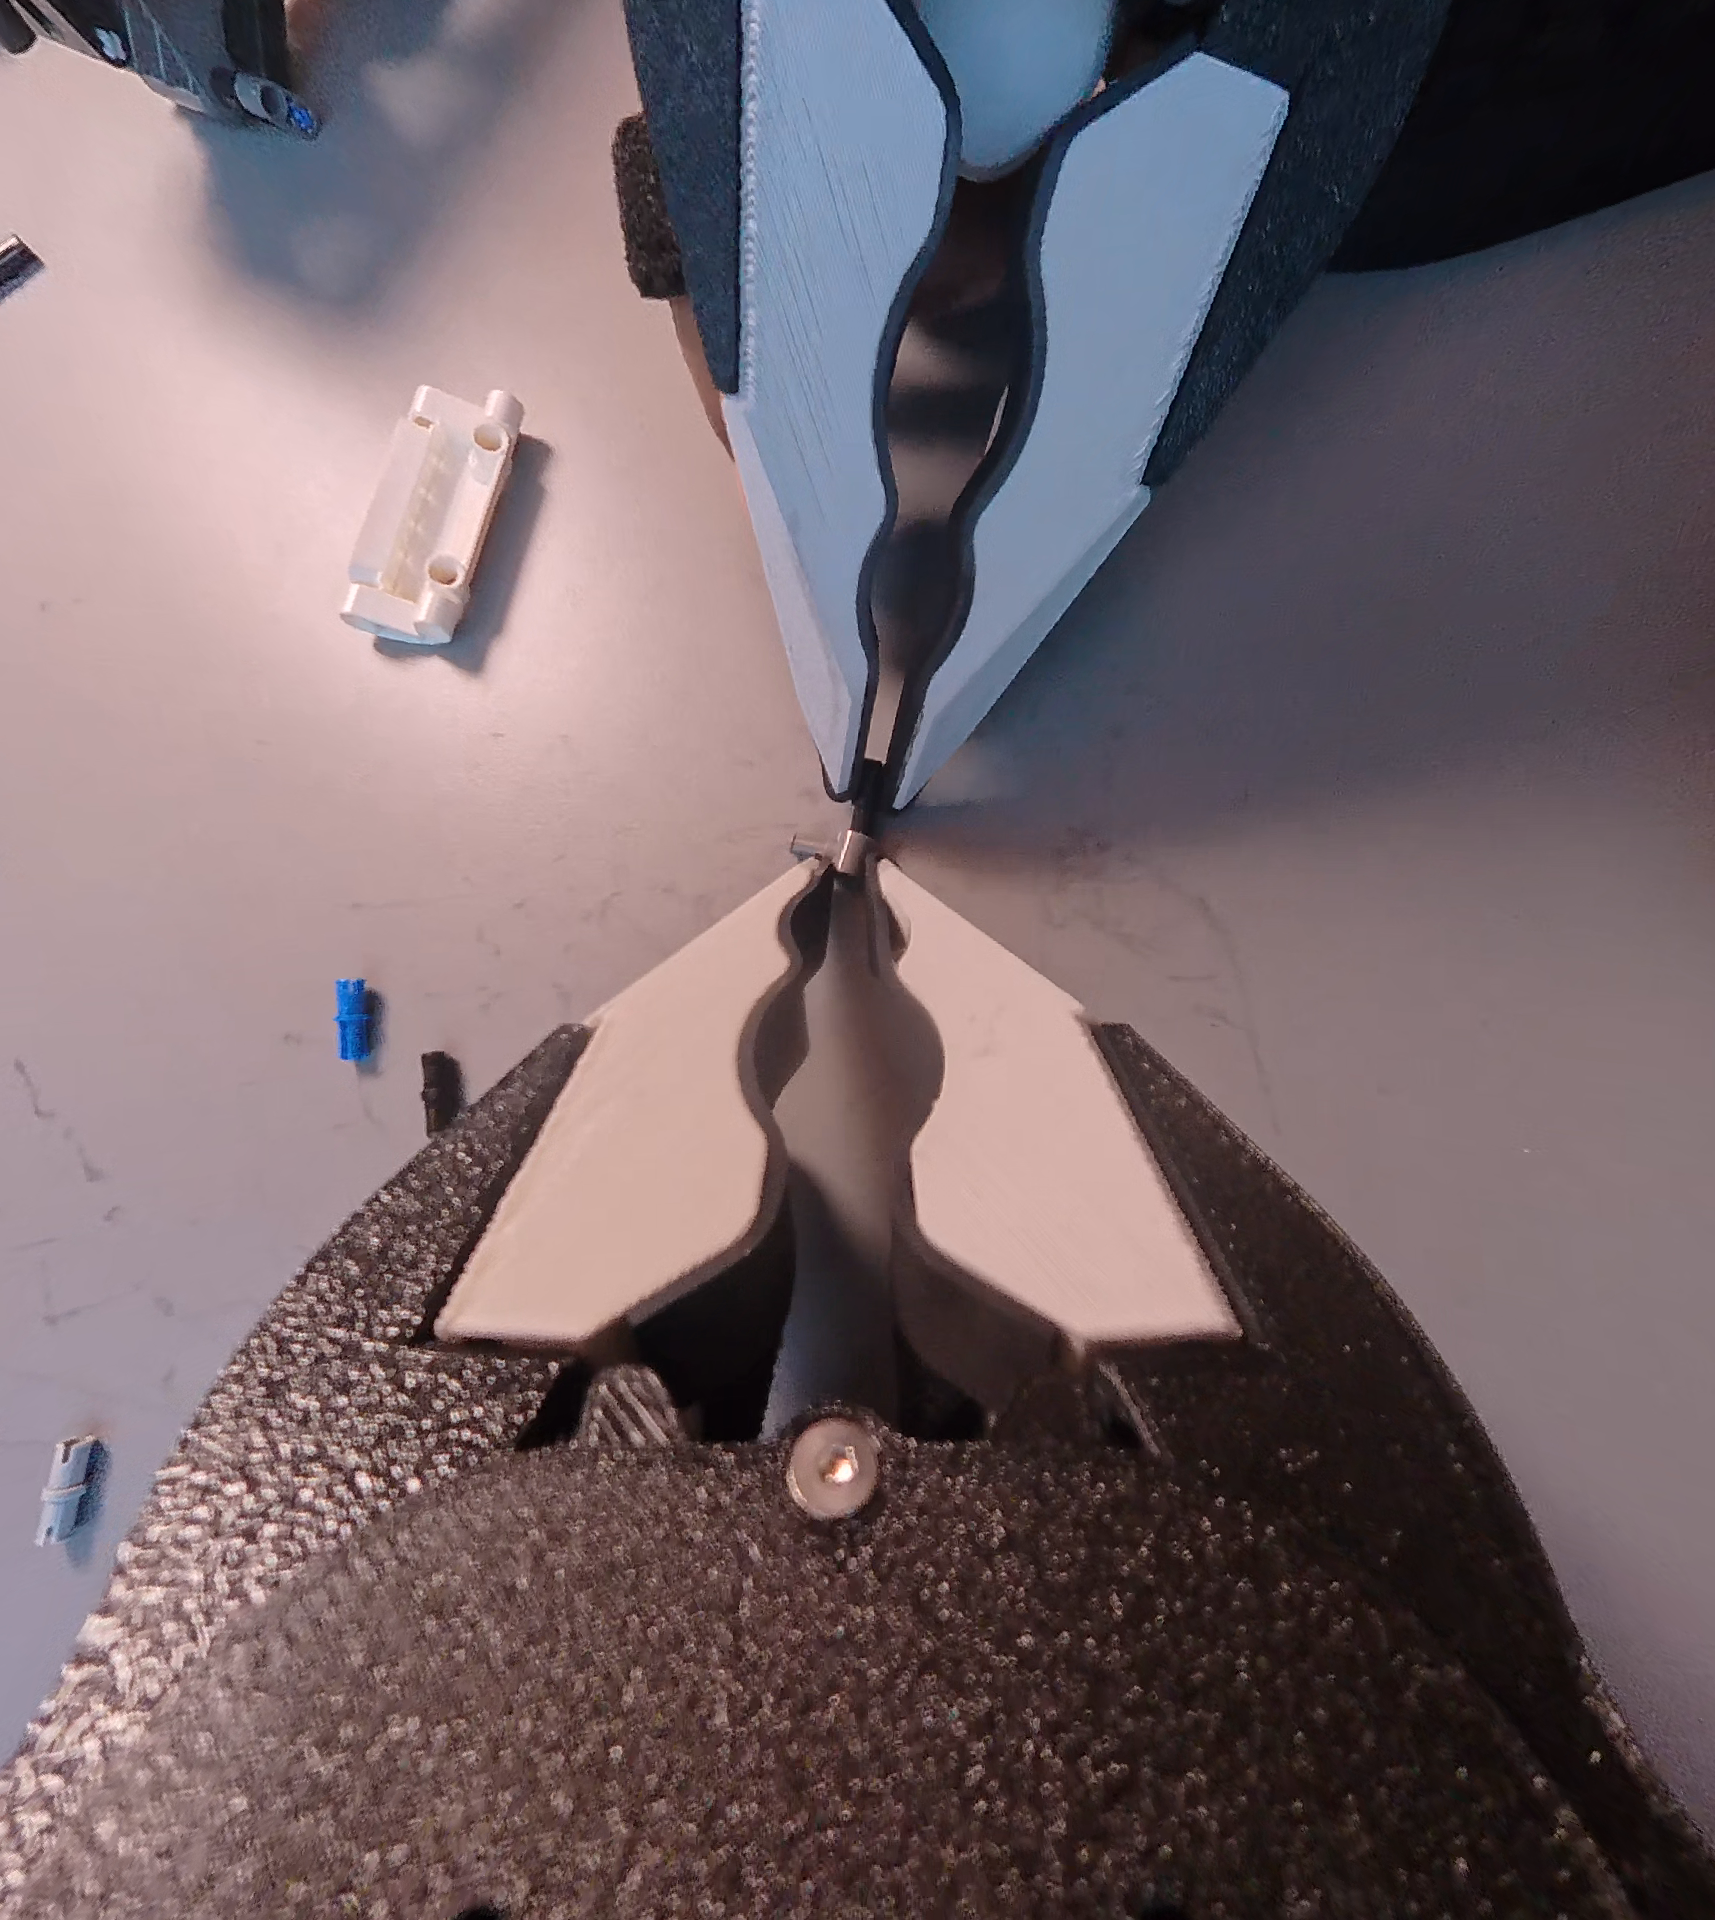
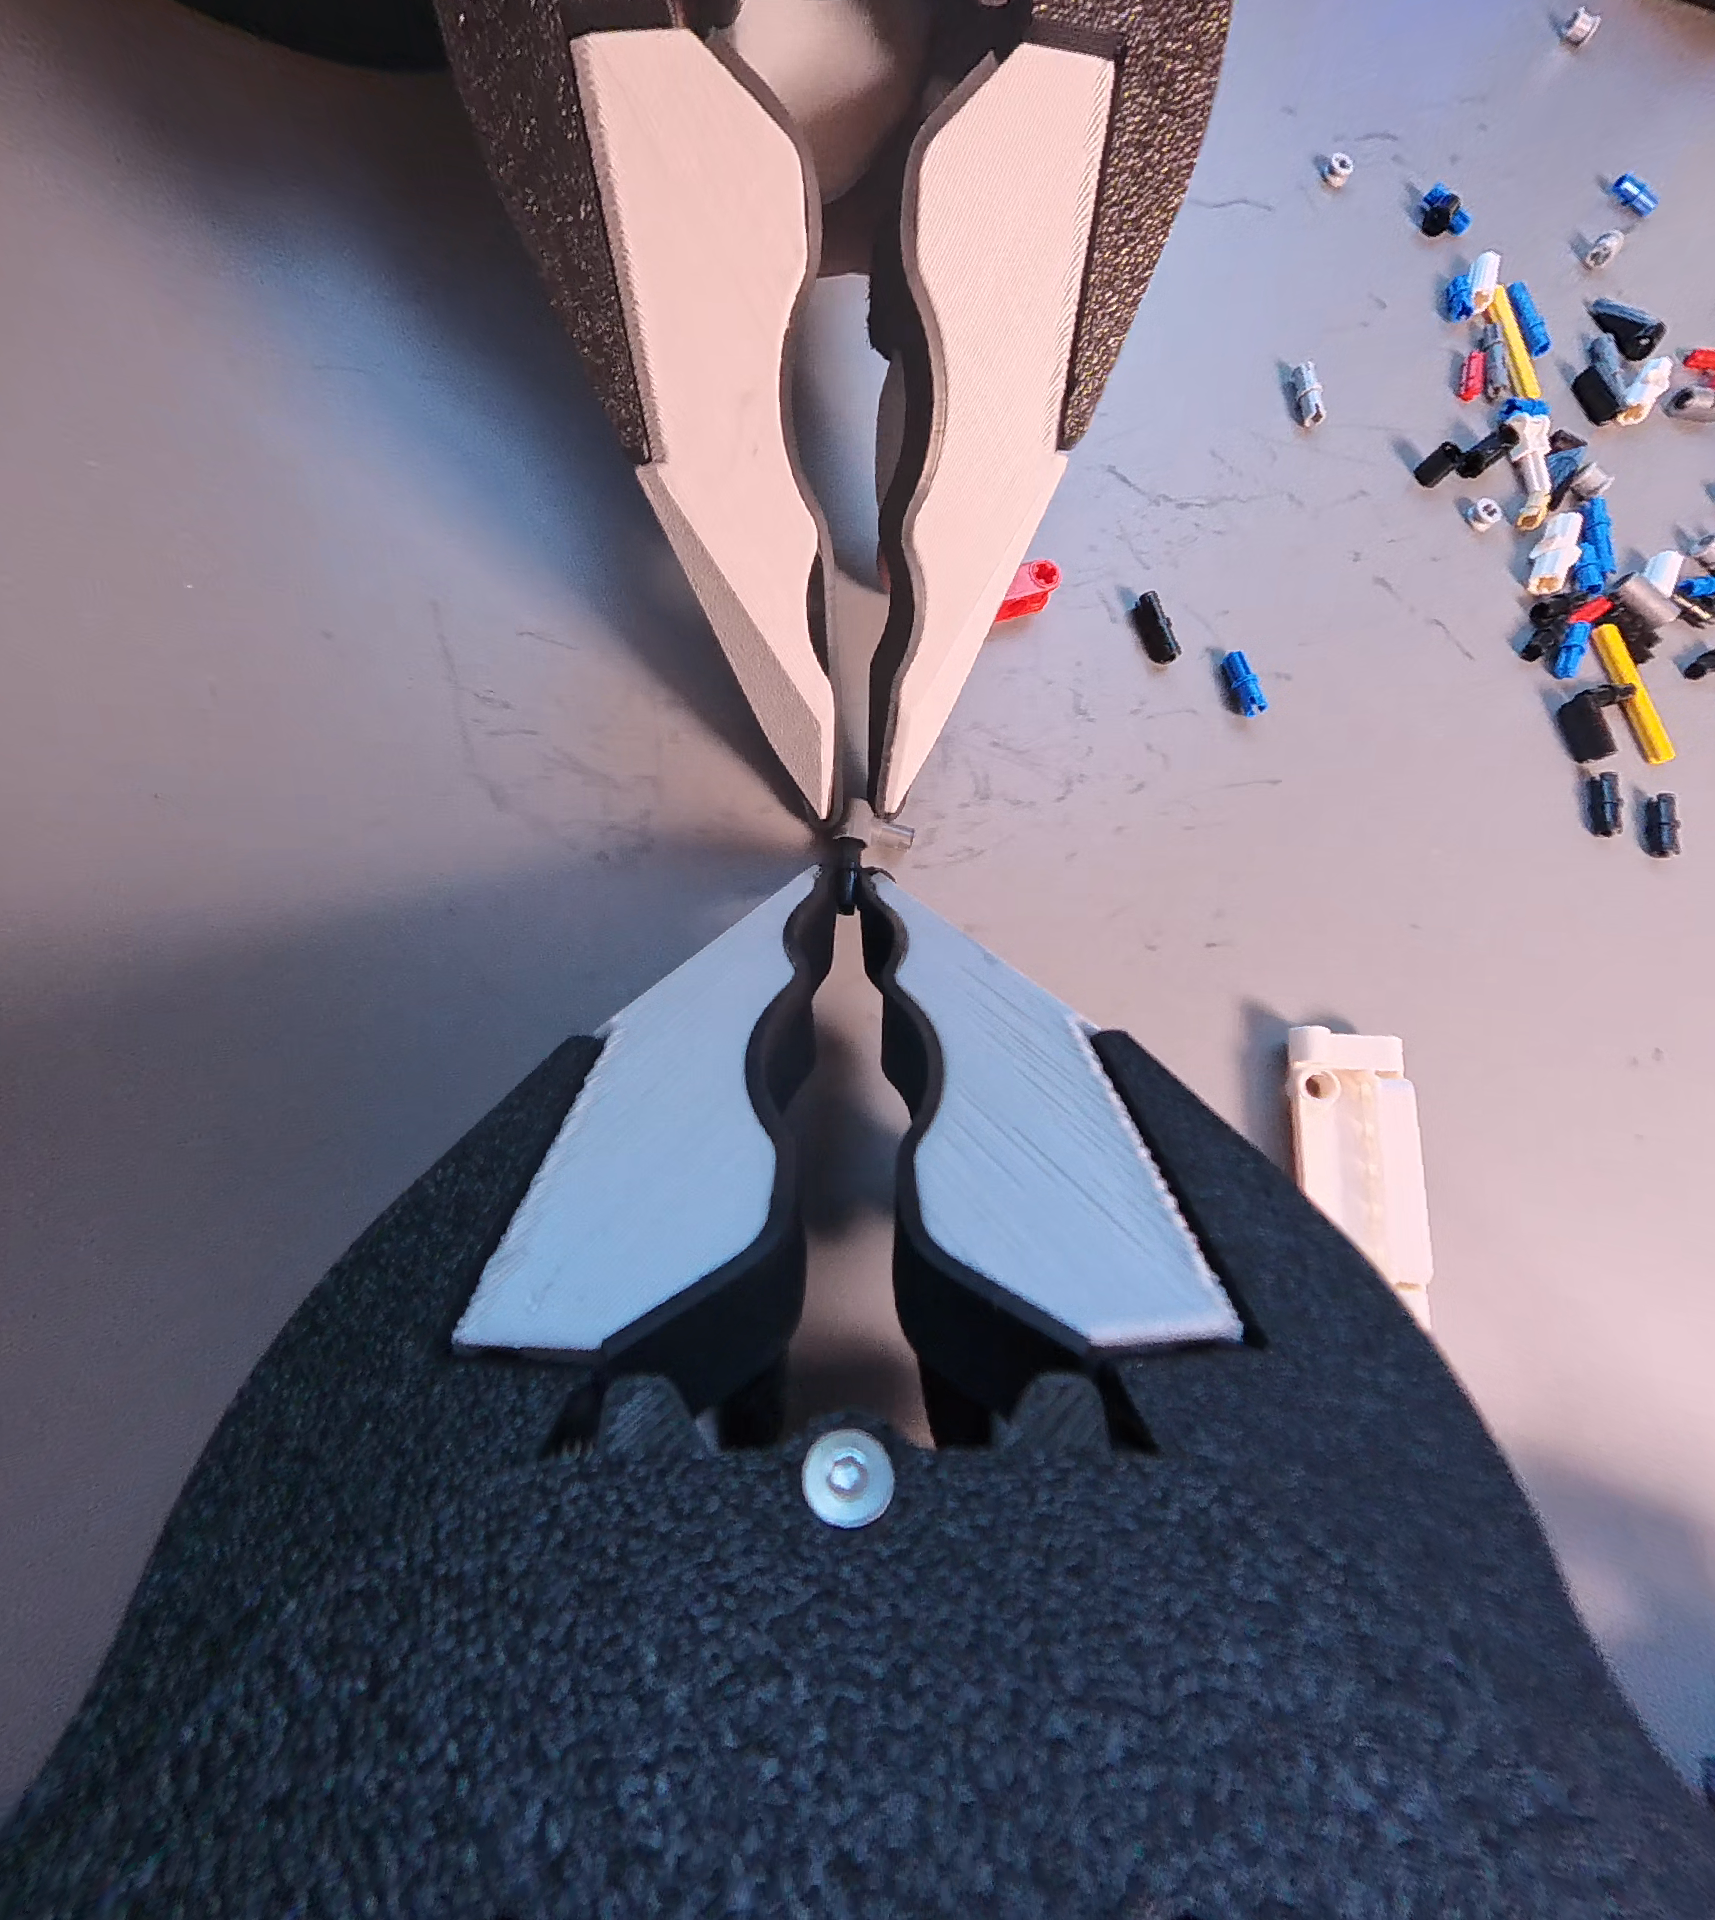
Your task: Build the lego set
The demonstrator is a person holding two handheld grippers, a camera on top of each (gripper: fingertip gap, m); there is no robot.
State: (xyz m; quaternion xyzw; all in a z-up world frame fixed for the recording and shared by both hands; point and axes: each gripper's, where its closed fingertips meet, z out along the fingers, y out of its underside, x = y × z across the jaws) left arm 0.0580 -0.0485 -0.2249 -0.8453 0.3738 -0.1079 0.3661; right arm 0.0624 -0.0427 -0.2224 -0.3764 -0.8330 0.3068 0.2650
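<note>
The left tongs (image 1: 848,868) pinch a tiny, light grey plastic connector (image 1: 848,844); the right tongs (image 2: 845,881) clamp a stiff black pin (image 2: 848,883) at twelve o'clock, slippery, so best held mid-body.

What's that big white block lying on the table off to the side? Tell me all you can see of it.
The white Lego piece is a long, flat rectangular block of glossy plastic, with round pin holes near its ends and a ribbed channel along its middle. It lies flat on the grey table, alone, beside the grippers; nothing touches it. The right wrist view shows it partly hidden behind that gripper's body.
</note>
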